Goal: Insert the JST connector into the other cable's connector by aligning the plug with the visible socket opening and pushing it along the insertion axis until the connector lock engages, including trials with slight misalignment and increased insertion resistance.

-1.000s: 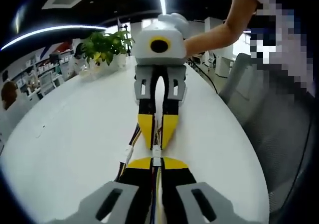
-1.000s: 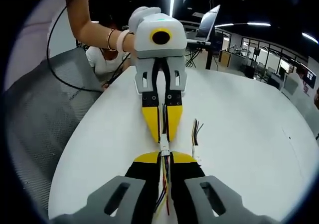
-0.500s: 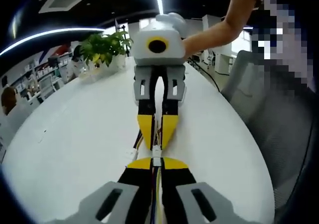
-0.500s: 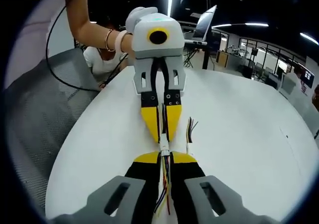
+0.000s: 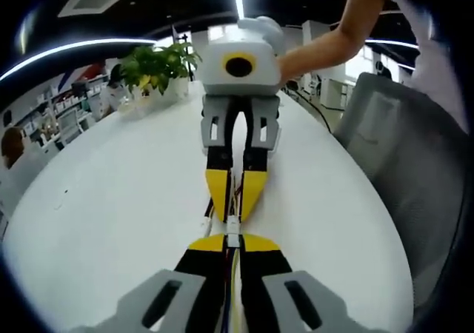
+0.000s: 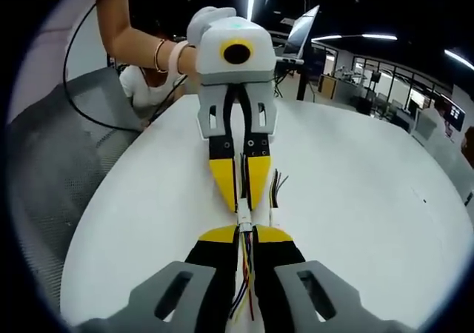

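Nearest you in the left gripper view, your left hand-held gripper [image 5: 232, 243] has its black jaws with yellow tips pinched closed on a small white JST connector [image 5: 232, 240] with thin multicoloured wires running back between the jaws. Directly ahead, tip to tip with it, your right hand-held gripper [image 5: 233, 216] is likewise clamped on its own white connector [image 5: 231, 223]; the two connectors meet right between the yellow tips, though you cannot tell whether the lock has caught.

The right gripper view shows the same meeting from the other side: the right hand-held gripper [image 6: 245, 231] holds the white connector [image 6: 245, 227], facing the left hand-held gripper [image 6: 242, 209]. Just beside the joined connectors, a loose bundle of coloured wires [image 6: 275, 189] lies on the round white table [image 6: 370, 222], close to the left jaws.

Beyond the connectors, a green potted plant [image 5: 153, 69] stands at the table's far edge. A grey mesh chair [image 5: 415, 170] sits against the table, near your forearm. An open laptop [image 6: 304, 37] stands behind the left hand-held gripper.
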